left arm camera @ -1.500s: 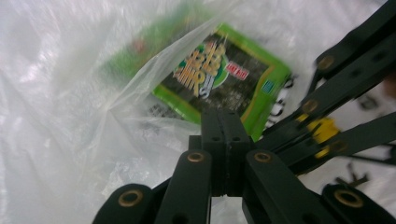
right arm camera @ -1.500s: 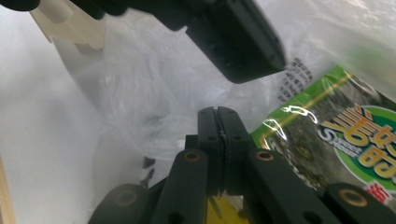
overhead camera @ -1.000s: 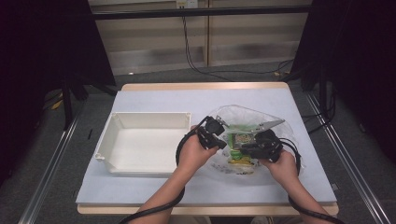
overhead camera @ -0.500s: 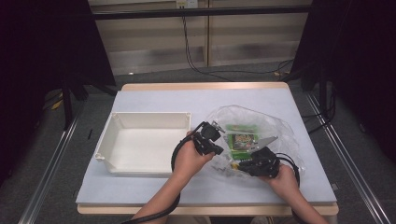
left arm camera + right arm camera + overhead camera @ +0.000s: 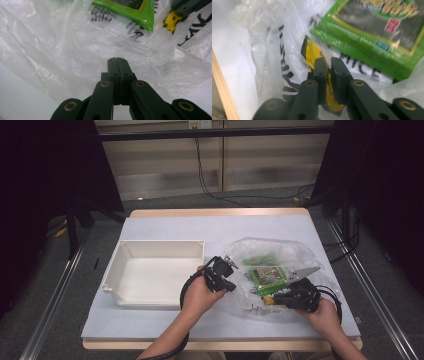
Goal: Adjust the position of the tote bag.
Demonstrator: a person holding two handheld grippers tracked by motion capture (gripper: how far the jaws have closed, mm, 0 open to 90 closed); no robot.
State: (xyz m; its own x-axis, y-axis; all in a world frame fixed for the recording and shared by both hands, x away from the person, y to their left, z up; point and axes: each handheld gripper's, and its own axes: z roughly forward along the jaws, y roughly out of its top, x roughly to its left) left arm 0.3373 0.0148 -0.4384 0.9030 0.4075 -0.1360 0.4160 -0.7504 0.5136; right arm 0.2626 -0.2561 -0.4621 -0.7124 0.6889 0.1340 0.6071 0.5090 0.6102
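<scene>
A clear plastic bag (image 5: 280, 252) with black print lies on the table's right half. Inside it is a green snack packet (image 5: 269, 279) and, just in front of that, a small yellow packet (image 5: 268, 300). My left gripper (image 5: 231, 286) is at the bag's left edge, jaws flush together on the film (image 5: 62, 45), whose creases run to their tips. My right gripper (image 5: 274, 299) comes in from the bag's near right side and is shut on the yellow packet (image 5: 314, 52). Its jaws have just been opening slightly, with the packet still between them. The green packet (image 5: 374, 32) lies beyond.
A white rectangular tray (image 5: 155, 243) stands on the table's left half, close to my left hand. The table's wooden front edge (image 5: 222, 87) lies just beside the bag. Black cables trail from both grippers.
My right gripper has come off the top of the bag toward the table's near edge and now sits low at the yellow packet. The green packet is uncovered. The left hand has barely moved.
</scene>
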